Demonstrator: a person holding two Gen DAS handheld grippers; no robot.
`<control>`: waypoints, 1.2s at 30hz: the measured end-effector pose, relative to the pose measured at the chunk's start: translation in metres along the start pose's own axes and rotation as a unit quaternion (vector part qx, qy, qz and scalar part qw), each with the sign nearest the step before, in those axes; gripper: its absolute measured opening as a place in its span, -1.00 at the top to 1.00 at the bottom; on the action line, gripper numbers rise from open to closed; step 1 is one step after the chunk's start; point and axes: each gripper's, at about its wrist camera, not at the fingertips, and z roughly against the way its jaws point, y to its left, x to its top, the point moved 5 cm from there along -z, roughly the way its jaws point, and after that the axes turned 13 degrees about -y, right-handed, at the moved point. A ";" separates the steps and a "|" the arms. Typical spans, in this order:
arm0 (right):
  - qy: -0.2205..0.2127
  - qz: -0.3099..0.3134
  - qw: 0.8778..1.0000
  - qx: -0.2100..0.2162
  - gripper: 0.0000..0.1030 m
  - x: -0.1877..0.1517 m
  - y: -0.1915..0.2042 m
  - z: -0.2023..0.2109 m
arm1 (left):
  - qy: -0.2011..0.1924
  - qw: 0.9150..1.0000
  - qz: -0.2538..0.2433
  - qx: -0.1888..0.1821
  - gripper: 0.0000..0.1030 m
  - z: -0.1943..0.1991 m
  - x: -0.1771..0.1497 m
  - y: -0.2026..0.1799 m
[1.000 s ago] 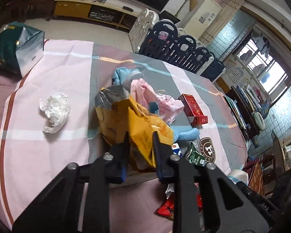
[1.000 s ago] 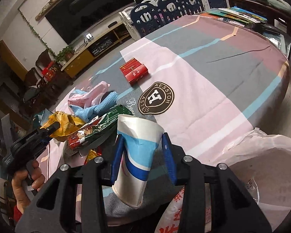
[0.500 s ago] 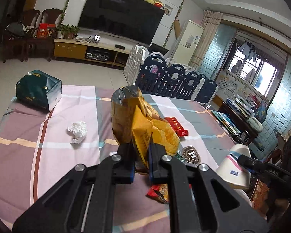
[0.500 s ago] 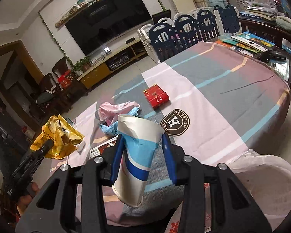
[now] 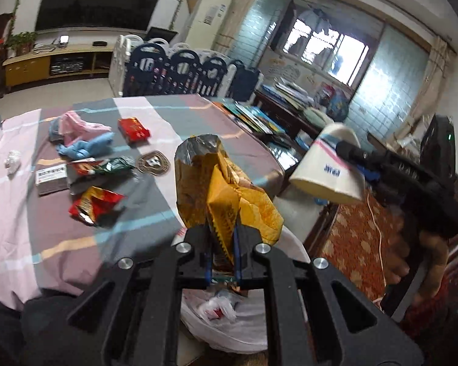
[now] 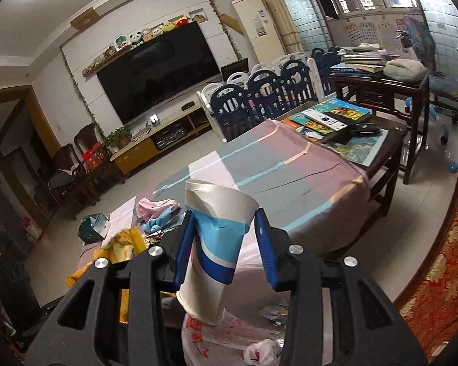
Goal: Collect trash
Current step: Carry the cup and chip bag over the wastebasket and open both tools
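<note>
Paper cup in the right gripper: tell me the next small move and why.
Probably open the right gripper and let the paper cup drop. It hangs base-down directly above the open white trash bag, which already holds wrappers, so a release should land it inside.

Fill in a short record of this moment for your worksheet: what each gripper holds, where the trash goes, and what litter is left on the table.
left gripper: shut on yellow snack bag, held above the bag's opening
right gripper: paper cup sits between the fingers; right pad looks apart from it
trash bag: white plastic, open, below both grippers, some litter already inside
left on tablecloth: red wrapper, green wrapper, red box, pink and blue cloths, crumpled tissue, grey box
</note>
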 end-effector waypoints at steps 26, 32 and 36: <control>0.098 -0.005 0.995 -0.003 -0.19 -0.046 -0.024 0.015 | -0.008 0.978 0.043 0.203 -0.66 0.011 -0.007 0.028; 0.092 0.002 0.996 -0.007 -0.29 -0.042 -0.022 0.016 | 0.002 0.969 0.080 0.235 -0.69 0.022 -0.009 0.049; 0.096 0.002 0.995 -0.003 -0.30 -0.043 -0.021 0.013 | 0.005 0.962 0.090 0.257 -0.70 0.028 -0.011 0.058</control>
